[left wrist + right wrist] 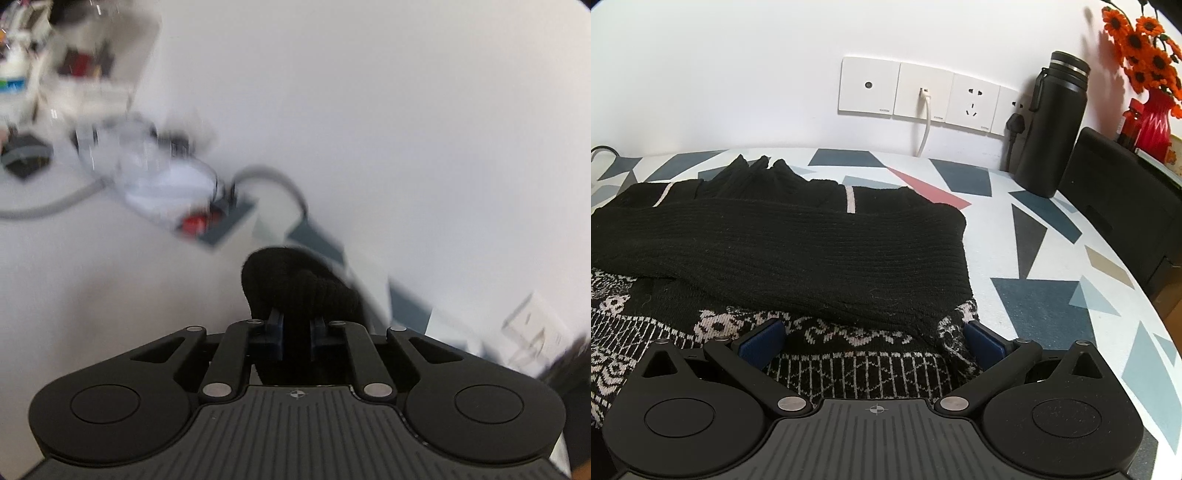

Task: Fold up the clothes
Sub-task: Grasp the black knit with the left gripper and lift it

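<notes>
Folding was partway done: your left tongs (296, 334) pinched a black knit sleeve end (295, 284) up in the air, and your right tongs (873, 341) gaped wide over the sweater (798, 243) on the counter (1052, 266). Next, you likely needed to lay that sleeve flat. No writing was readable.

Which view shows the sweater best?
The right wrist view: the sweater lies spread on the table, black sleeve across its patterned body, with the open right tool over its near edge. The blurred left wrist view shows only a black knit bunch pinched in the left tool.
</notes>
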`<state>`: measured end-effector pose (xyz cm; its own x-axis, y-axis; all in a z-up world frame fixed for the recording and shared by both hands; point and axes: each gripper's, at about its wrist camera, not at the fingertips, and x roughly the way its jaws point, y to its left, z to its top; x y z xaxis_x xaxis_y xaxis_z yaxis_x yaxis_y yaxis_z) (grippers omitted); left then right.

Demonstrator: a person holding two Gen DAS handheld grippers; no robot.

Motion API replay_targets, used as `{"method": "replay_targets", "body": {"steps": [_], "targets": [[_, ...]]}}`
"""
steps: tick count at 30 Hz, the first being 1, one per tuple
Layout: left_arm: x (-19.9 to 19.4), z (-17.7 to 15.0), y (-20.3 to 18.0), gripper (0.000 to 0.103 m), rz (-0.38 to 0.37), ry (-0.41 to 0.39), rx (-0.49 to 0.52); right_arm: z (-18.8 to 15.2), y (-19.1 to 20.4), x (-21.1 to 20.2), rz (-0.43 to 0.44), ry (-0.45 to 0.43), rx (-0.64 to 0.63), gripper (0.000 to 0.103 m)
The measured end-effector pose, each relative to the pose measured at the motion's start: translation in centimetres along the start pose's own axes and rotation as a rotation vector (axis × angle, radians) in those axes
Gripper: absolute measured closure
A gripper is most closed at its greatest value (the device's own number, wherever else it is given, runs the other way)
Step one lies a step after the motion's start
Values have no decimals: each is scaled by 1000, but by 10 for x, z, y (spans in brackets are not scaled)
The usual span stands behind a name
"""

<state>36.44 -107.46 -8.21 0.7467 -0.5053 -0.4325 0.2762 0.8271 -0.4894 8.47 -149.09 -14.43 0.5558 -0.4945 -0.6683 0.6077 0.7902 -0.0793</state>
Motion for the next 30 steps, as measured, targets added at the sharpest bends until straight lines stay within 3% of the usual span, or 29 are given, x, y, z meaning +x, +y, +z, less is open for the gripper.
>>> {"method": "replay_targets", "body": {"steps": [2,5,14,18,22,25,28,30], "targets": [[-8,14,-10,91,-26,-56,6,0,0,0,0,0,-1,1],[-3,17,-33,91,-93,-34,52,0,0,0,-2,-2,-3,1],[39,-35,-127,91,-304,141,191,-2,0,-1,-3,-10,-11,1],[62,-73,-177,91,-372,222,318,-2,1,-2,-5,-14,-14,1],[85,-113,-209,91,-386,317,425,-2,1,-2,-8,-17,-17,1],[101,-132,-207,90,-377,401,453,-3,1,-3,-6,-22,-20,1],[97,-137,-211,78,-371,410,507,-5,0,-4,2,-40,-37,1],[90,-134,-215,57,-385,409,567,-5,1,-4,5,-51,-54,1]]}}
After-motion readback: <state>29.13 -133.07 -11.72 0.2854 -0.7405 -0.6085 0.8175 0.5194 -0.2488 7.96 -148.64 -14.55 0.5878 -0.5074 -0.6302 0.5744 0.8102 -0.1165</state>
